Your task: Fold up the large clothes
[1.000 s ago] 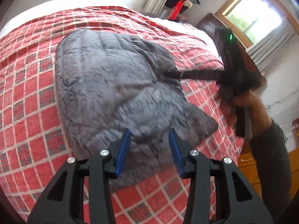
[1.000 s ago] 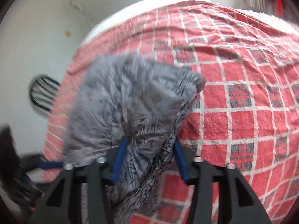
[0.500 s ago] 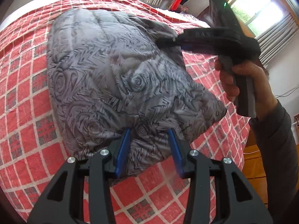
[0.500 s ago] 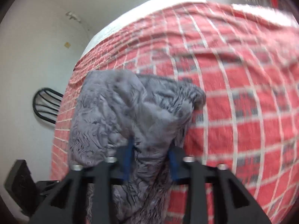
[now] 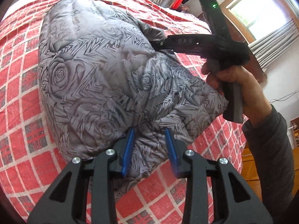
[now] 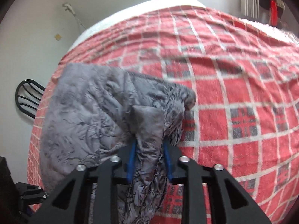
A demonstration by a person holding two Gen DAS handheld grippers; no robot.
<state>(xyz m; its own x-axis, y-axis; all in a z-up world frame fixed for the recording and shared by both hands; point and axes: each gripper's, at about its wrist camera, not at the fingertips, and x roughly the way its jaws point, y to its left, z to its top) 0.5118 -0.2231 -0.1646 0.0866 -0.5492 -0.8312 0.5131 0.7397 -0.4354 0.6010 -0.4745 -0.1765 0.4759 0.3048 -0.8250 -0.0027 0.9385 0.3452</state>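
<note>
A large grey quilted garment with a rose print [image 5: 104,71] lies bunched on a bed with a red checked cover [image 5: 22,97]. My left gripper [image 5: 150,133] has its blue fingers apart, with the garment's near edge between them. My right gripper [image 6: 149,145] is shut on a thick fold of the same garment [image 6: 89,123] and holds it lifted off the bed. In the left wrist view the right gripper [image 5: 160,43] reaches in from the right, its tips buried in the garment's far edge.
The red checked cover [image 6: 233,93] stretches wide to the right of the garment. A black chair [image 6: 28,99] stands by the white wall on the left. A window [image 5: 261,13] with curtains and wooden furniture [image 5: 248,160] are beyond the bed's right side.
My left gripper has moved forward so the garment's near edge now sits between its fingers. My right gripper closed on the fold and lifted it up.
</note>
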